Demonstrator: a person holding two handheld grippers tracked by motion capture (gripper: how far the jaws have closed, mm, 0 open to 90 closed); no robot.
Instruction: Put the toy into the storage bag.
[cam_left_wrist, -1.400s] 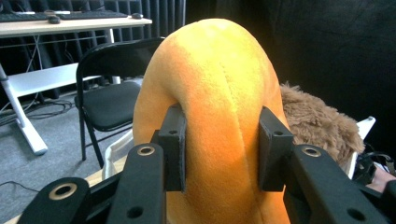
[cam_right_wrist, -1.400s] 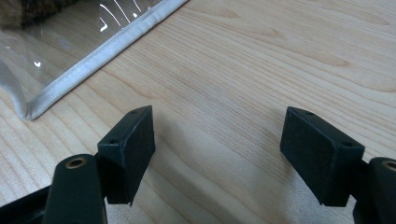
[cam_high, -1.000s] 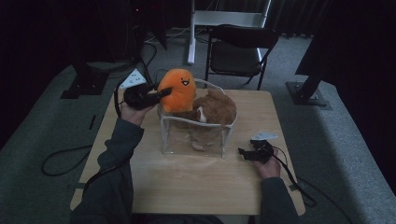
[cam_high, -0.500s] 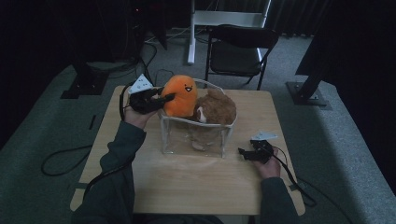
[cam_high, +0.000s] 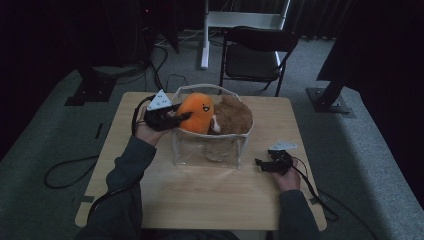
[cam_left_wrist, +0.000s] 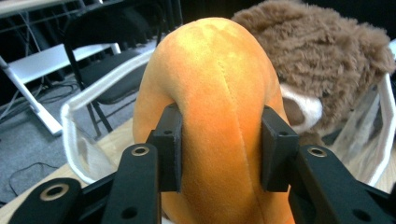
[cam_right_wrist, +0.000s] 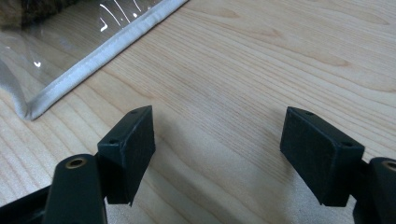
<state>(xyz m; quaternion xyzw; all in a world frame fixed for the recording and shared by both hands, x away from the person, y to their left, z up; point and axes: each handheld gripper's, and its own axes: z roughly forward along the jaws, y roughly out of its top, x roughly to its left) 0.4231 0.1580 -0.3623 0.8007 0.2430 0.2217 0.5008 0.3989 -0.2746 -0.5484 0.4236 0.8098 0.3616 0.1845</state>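
Over on the left, your left tongs (cam_high: 181, 116) are clamped across the round orange plush toy with the smiling face (cam_high: 196, 111), and in the left gripper view the two black pads (cam_left_wrist: 170, 147) dent its soft sides, though the jaws have just been easing wider with the toy between them. That orange toy sits at the left end of the clear plastic bag with the white fabric trim (cam_high: 207, 152), poking up above the rim, and the bag stands near the middle of the pale wooden surface (cam_high: 200, 200). Right beside it, touching it, the fuzzy brown plush animal with the cream muzzle (cam_high: 235, 116) fills the right end of the same bag. Moving right, a bare stretch of surface separates the bag from your right tongs (cam_high: 261, 163), which rest low by the bag's right corner. In the right gripper view their jaws stand released, wide apart, nothing between them but wood grain, with the bag's white seam (cam_right_wrist: 102, 56) off ahead.
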